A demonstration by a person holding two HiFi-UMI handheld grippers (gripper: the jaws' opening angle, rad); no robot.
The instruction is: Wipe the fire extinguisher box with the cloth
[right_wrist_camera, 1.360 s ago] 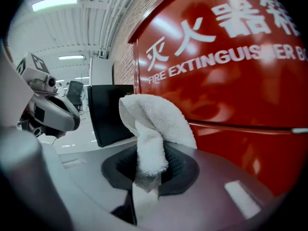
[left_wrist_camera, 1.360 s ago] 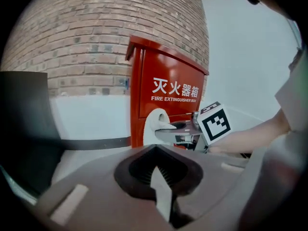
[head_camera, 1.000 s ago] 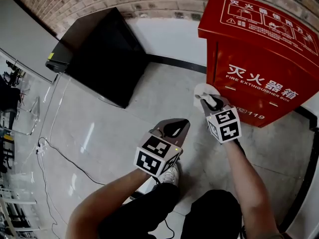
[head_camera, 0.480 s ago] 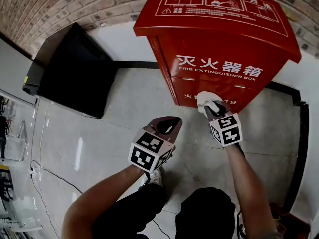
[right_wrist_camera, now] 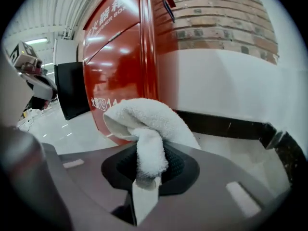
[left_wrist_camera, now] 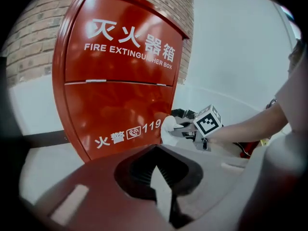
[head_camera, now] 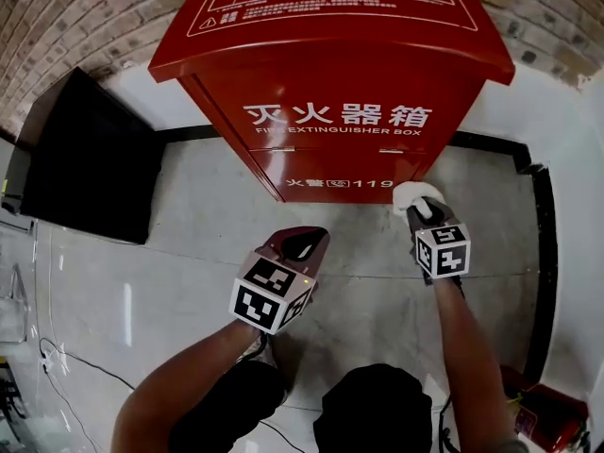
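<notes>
The fire extinguisher box stands red and upright on the pale floor against a brick wall, with a black cabinet to its left in the head view. There the right claw holds the white cloth up at the lower right corner of the box's front, while the left claw hangs lower, apart from the box, over the floor. In the left gripper view, the left claw has its jaws drawn together with nothing between them; beyond it the box fills the frame, and the cloth sits right at its lower edge. In the right gripper view, the right claw is pinched on the cloth, which bunches up above the jaws, with the box close behind; whether cloth and box touch is unclear.
</notes>
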